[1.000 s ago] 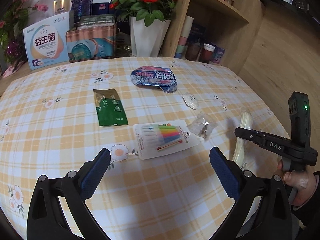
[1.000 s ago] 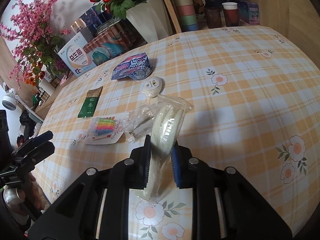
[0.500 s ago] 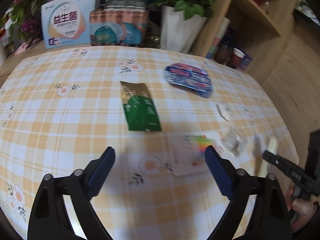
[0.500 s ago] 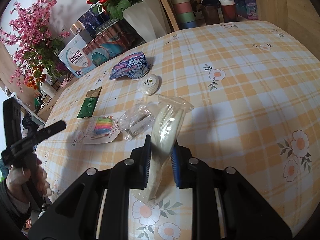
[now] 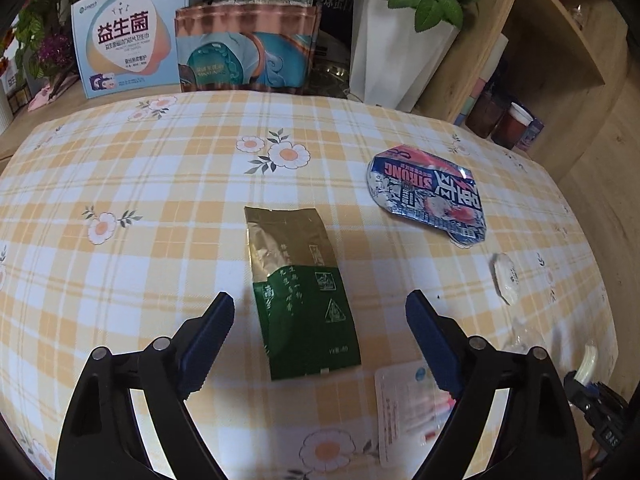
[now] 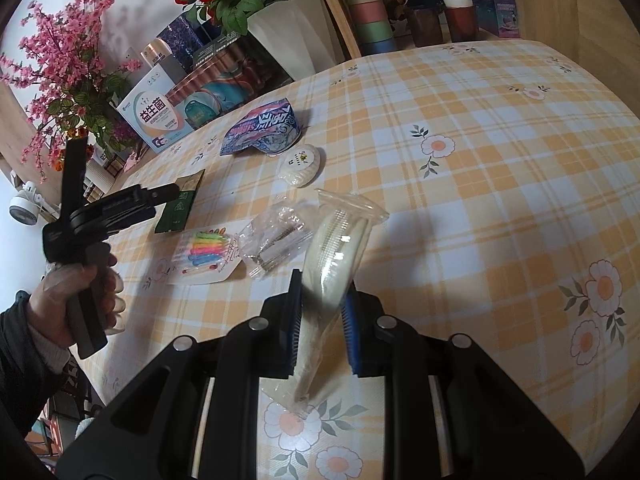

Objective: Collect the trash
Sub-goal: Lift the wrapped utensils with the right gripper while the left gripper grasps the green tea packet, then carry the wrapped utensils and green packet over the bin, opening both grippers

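Note:
My right gripper point(image 6: 322, 300) is shut on a clear plastic packet point(image 6: 338, 248) with a pale comb inside, held above the table. My left gripper point(image 5: 320, 318) is open, its jaws on either side of the green and gold sachet point(image 5: 300, 292), which lies flat; the sachet also shows in the right wrist view point(image 6: 180, 204). Other trash lies on the checked tablecloth point(image 5: 120, 200): a crushed blue and pink wrapper point(image 5: 430, 196), a small white round packet point(image 5: 506, 276), a card of coloured candles point(image 6: 204, 254) and a crumpled clear bag point(image 6: 276, 240).
At the table's back stand a white vase of red roses point(image 5: 396, 52), a blue box point(image 5: 128, 32) and a copper pack point(image 5: 248, 48). A wooden shelf with cups point(image 6: 458, 16) stands at the right. The left gripper shows in the right wrist view point(image 6: 116, 210).
My left gripper has moved left and forward from the candle card to straddle the green sachet. My right gripper has stayed shut on the comb packet, almost still.

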Available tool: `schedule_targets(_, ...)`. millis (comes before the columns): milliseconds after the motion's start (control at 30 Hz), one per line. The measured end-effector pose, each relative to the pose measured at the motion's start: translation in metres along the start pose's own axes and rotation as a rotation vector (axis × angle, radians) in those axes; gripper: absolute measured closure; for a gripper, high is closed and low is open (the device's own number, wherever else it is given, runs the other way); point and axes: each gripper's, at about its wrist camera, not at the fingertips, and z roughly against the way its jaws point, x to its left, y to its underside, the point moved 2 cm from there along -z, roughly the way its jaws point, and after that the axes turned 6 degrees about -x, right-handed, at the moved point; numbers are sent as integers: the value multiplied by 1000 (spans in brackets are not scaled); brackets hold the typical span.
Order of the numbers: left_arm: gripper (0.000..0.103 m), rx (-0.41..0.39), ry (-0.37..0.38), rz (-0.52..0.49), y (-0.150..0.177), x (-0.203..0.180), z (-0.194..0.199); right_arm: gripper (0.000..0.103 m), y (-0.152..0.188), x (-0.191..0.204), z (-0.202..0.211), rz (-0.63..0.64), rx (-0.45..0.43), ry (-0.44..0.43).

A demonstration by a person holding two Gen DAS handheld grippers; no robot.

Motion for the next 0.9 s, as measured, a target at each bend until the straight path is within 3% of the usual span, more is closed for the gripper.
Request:
schedule_targets(167, 40, 45, -48, -3, -1, 3, -15, 81, 3, 2, 3, -10, 2, -9)
schedule_targets(300, 79, 32, -39, -54, 2, 1, -8, 81, 4, 4, 6, -12, 0, -10)
schedule_targets(367, 90, 22, -32, -83, 5, 0, -1, 81, 5, 4, 9, -13, -4, -9)
schedule_targets(467, 92, 3, -16, -91, 9, 3, 15, 82, 6, 8, 15, -13, -6, -10)
schedule_targets(500, 99, 0, -10, -90, 10, 4, 19, 82, 7, 9, 16, -12, -7, -11)
schedule_targets(900, 100, -76, 48, -105, 37, 9, 104, 82, 11, 36, 55, 10, -44, -26)
